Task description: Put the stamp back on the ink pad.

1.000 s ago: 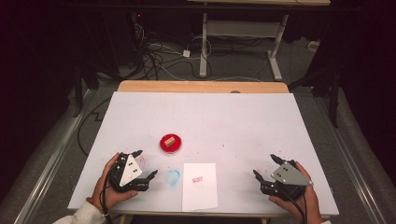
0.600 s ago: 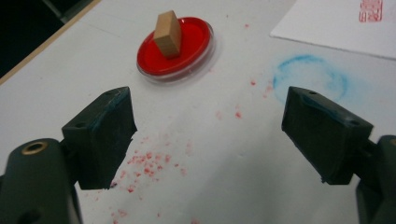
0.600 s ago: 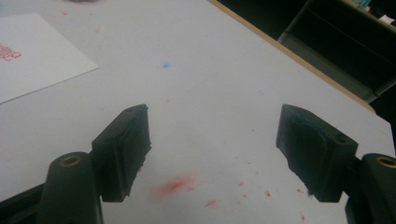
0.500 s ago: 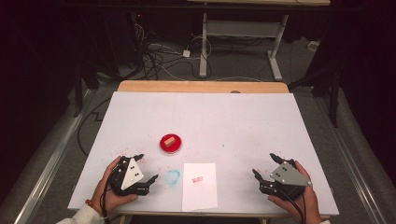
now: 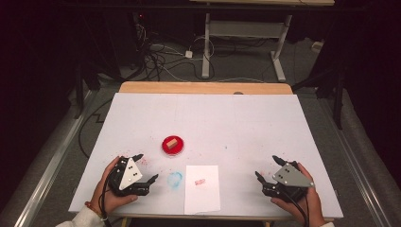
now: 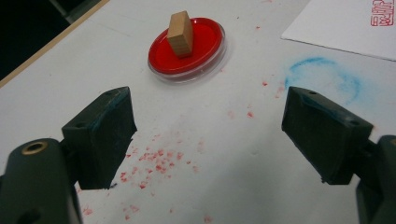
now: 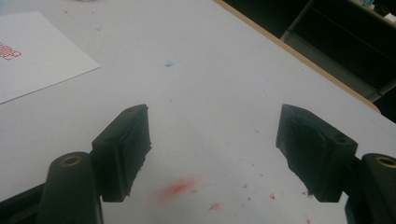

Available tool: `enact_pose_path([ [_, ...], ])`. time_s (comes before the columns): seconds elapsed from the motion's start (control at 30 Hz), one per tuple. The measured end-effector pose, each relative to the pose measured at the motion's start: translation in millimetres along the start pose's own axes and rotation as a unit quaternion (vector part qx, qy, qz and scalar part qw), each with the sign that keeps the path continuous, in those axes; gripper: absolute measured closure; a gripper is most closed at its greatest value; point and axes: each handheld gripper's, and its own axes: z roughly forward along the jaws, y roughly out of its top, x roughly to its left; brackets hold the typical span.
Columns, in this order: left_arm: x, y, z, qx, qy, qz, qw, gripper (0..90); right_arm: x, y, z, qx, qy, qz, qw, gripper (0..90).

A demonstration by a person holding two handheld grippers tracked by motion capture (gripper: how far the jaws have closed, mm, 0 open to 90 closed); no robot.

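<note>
The white table (image 5: pixel 246 123) carries a sheet of paper (image 5: pixel 202 189) with a small red stamp mark (image 5: pixel 200 181), lying between the two tongs — nearer the left one. A faint blue ring smear (image 5: pixel 175 178) sits just beside the left tongs (image 5: pixel 145 167), and red specks dot the surface under them. Nothing blocks the way ahead. The red dish (image 6: pixel 187 49) lies near, ahead of the left tongs, with the wooden block (image 6: pixel 180 34) upright in it. Both tongs are spread and hold nothing — the right tongs (image 5: pixel 267 168) well apart from the dish.
</note>
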Motion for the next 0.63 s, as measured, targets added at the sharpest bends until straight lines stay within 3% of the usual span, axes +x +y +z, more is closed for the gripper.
enact_pose_path([
  [0.63, 5.0, 0.4, 8.9, 0.012, -0.012, -0.003, 0.9998, 16.8, -1.3, -2.2, 0.9, 0.005, 0.001, 0.005, 1.0000, 26.3],
])
